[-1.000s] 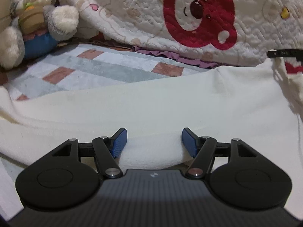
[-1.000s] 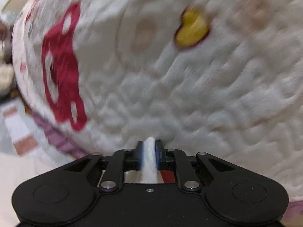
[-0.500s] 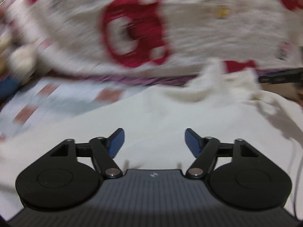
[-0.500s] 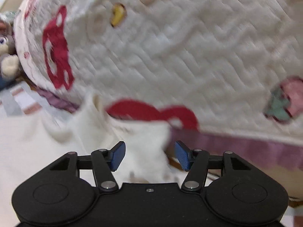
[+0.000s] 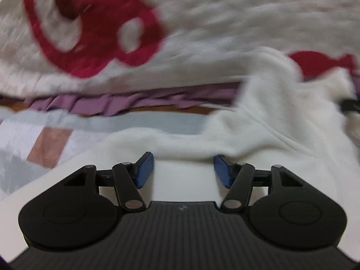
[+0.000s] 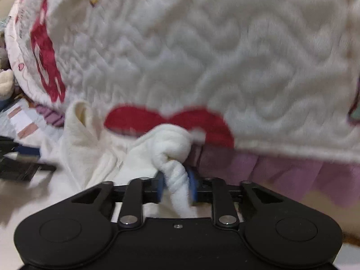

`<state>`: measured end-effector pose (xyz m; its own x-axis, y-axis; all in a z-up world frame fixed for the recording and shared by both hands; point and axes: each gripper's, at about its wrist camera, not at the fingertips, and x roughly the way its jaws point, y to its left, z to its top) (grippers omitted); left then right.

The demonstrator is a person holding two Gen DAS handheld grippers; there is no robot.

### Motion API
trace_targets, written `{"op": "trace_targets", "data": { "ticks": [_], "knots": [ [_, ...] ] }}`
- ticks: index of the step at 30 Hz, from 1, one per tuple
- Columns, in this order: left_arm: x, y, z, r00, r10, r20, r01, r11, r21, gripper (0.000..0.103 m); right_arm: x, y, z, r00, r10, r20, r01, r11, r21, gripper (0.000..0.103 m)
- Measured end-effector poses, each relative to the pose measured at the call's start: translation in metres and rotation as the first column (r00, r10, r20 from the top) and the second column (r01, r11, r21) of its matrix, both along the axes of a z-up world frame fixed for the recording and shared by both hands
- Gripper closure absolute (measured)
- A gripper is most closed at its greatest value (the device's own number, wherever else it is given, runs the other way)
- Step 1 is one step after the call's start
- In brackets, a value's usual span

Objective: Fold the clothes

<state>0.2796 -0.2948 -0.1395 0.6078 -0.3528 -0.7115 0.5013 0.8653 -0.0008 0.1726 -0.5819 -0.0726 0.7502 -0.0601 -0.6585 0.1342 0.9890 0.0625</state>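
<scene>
Pinching cream garment [image 6: 177, 157], right hand-held gripper [image 6: 177, 185]; left hand-held gripper [image 5: 183, 168] spread apart

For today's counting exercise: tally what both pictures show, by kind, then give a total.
Hand-held grippers: 2, left open, right shut on the garment.
Cream garment: 1
Quilted bear blanket: 1
Patchwork bed cover: 1
Plush toy: 1
Total: 6

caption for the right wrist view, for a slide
Right gripper shut on a bunched fold of the white garment, in front of a quilted blanket.
</scene>
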Motion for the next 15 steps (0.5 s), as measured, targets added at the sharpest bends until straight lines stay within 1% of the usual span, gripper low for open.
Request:
{"op": "trace_targets", "data": {
  "ticks": [1,2,3,4,5,6,7,8,10,12,14,15],
  "knots": [
    [0.001,0.002,-0.003,1.000,0.002,0.015,-0.002,1.000,-0.009,0.041,-0.005,-0.010,0.000,1.000,-0.025,0.012,0.024,0.998,0.054,0.057],
    [-0.001,0.000,-0.004,0.999,-0.009,0.036,0.008,1.000,0.010,0.040,-0.012,-0.021,0.001,0.998,-0.054,0.032,0.050,0.990,0.132,0.056],
    [-0.002,-0.002,-0.005,0.998,-0.020,0.057,0.018,0.999,0.028,0.040,-0.024,-0.035,0.003,0.993,-0.095,0.065,0.076,0.965,0.249,0.054],
    [-0.004,-0.003,-0.005,0.997,-0.029,0.074,0.025,0.999,0.044,0.039,-0.037,-0.048,0.004,0.986,-0.129,0.104,0.084,0.931,0.356,0.058],
    [-0.003,-0.003,-0.005,0.996,-0.026,0.080,0.022,0.999,0.048,0.038,-0.052,-0.058,0.005,0.976,-0.149,0.158,0.065,0.894,0.444,0.060],
    [-0.001,-0.003,-0.005,0.997,-0.014,0.073,0.011,0.999,0.039,0.037,-0.066,-0.066,0.006,0.966,-0.175,0.192,0.059,0.867,0.495,0.061],
    [0.001,-0.002,-0.005,0.998,-0.002,0.067,0.000,1.000,0.031,0.037,-0.075,-0.068,0.007,0.962,-0.203,0.185,0.092,0.873,0.480,0.058],
    [0.003,-0.003,-0.004,0.998,0.005,0.066,-0.007,0.999,0.031,0.037,-0.082,-0.065,0.005,0.964,-0.212,0.160,0.122,0.889,0.442,0.056],
    [0.005,-0.005,-0.002,0.998,0.019,0.067,-0.021,0.999,0.033,0.037,-0.083,-0.050,-0.006,0.982,-0.165,0.092,0.126,0.934,0.335,0.056],
    [0.002,-0.007,-0.001,0.996,0.027,0.080,-0.031,0.998,0.046,0.039,-0.084,-0.036,-0.017,0.992,-0.126,0.018,0.119,0.967,0.224,0.056],
    [-0.005,0.000,0.003,0.995,0.061,0.084,-0.064,0.998,0.030,0.041,-0.086,-0.021,-0.028,0.994,-0.094,-0.060,0.101,0.989,0.111,0.056],
    [-0.008,0.006,0.006,0.993,0.080,0.083,-0.082,0.997,0.016,0.041,-0.085,-0.016,-0.035,0.992,-0.093,-0.087,0.100,0.992,0.075,0.055]
  ]
}}
